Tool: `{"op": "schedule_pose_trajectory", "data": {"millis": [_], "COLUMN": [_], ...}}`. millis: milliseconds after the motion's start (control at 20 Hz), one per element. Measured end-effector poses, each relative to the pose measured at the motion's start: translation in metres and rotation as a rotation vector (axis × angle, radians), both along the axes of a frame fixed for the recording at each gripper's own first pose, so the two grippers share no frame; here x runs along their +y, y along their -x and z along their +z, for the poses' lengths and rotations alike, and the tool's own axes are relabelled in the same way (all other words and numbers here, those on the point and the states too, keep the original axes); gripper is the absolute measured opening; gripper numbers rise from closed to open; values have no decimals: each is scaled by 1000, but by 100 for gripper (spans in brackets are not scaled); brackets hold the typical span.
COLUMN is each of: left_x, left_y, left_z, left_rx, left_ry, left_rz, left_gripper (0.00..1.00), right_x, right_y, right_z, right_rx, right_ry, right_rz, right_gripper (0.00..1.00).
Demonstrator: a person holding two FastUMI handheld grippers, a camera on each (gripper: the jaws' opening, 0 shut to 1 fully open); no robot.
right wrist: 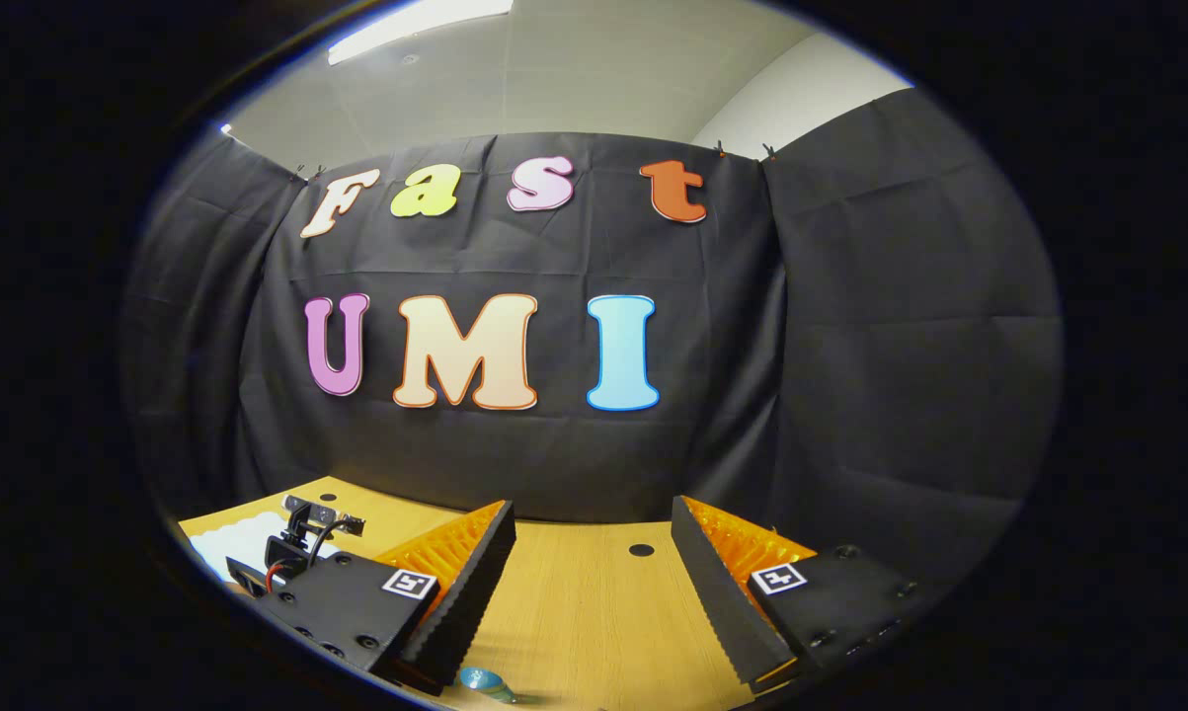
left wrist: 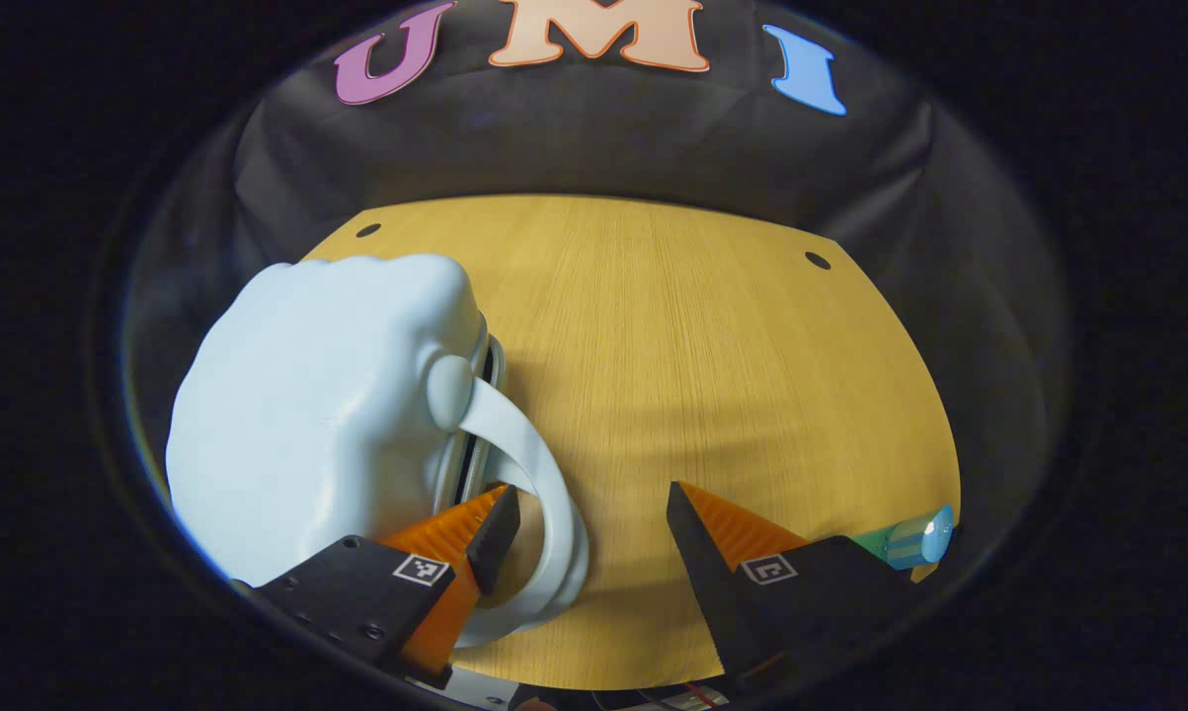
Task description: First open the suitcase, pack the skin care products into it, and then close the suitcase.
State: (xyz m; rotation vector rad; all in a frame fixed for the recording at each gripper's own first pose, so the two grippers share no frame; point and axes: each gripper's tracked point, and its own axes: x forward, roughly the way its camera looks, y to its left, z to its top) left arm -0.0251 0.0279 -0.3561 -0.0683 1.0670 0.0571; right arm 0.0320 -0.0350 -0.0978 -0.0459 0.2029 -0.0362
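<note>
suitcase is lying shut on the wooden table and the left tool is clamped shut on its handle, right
Not quite. The suitcase does lie shut on the wooden table, but the left tool is open, not clamped. The left gripper view shows one finger at the handle and the other well clear over bare table.

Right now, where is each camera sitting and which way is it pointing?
Left gripper view: rides the left gripper, angled down at the wooden table and pale blue suitcase; its open fingers flank the suitcase handle.
Right gripper view: rides the right gripper, level, facing the booth wall; its fingers show, open.
Shared: the table, the suitcase and a blue-capped tube.
</note>
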Motion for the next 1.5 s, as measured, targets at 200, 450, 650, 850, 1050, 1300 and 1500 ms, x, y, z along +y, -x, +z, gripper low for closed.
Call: {"op": "schedule_pose_trajectory", "data": {"millis": [200,450,650,850,1050,1300,1500], "left_x": [2,13,6,4,9,46,85], "left_y": [8,10,4,-1,-6,-16,-22], "left_z": [-8,-2,16,45,89,145,184], "left_rx": [51,70,51,11,-47,-122,-184], "left_ry": [22,2,-76,-43,-30,-3,-27], "left_rz": [8,0,-63,-70,-90,-85,-94], "left_gripper": [64,12,5,3,3,2,3], "right_x": [-8,-4,7,22,44,76,104], "right_y": [0,0,0,0,-2,-3,-5], "right_z": [-1,-1,1,-1,-5,-11,-13], "right_rx": [0,-7,-21,-27,-16,-7,-5], "right_ry": [0,3,2,-9,-29,-52,-65], "right_rz": [-23,-18,4,28,62,106,130], "right_gripper": [100,100,100,100,100,100,100]}}
